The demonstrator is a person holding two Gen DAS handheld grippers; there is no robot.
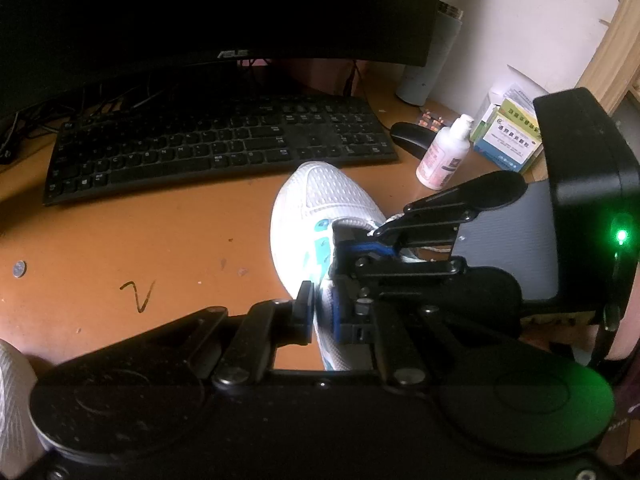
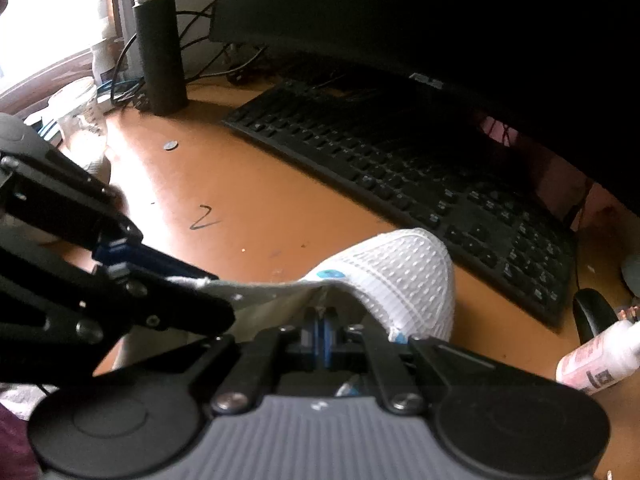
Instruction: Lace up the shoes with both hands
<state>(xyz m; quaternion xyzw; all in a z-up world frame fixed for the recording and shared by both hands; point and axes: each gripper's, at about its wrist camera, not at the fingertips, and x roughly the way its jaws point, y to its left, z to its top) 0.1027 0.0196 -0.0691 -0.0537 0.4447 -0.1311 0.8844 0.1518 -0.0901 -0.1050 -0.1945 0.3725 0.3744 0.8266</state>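
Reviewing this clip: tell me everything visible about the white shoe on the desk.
The shoe is a white sneaker with a dimpled mesh toe and teal marks along its side. It sits on the orange-brown desk, toe pointing at the black keyboard without touching it. The left hand-held gripper is shut on white shoe material near the lacing area; the right hand-held gripper is shut at the shoe's opening edge. A white lace shows partly; its routing is hidden.

The shoe (image 1: pixel 320 208) shows only its toe beyond the fingers; its heel end is hidden behind both grippers. Whatever the right gripper (image 2: pixel 320 334) pinches is too small to tell between its closed fingers. The monitor (image 1: pixel 224 8) beyond is cut off by the top edge.
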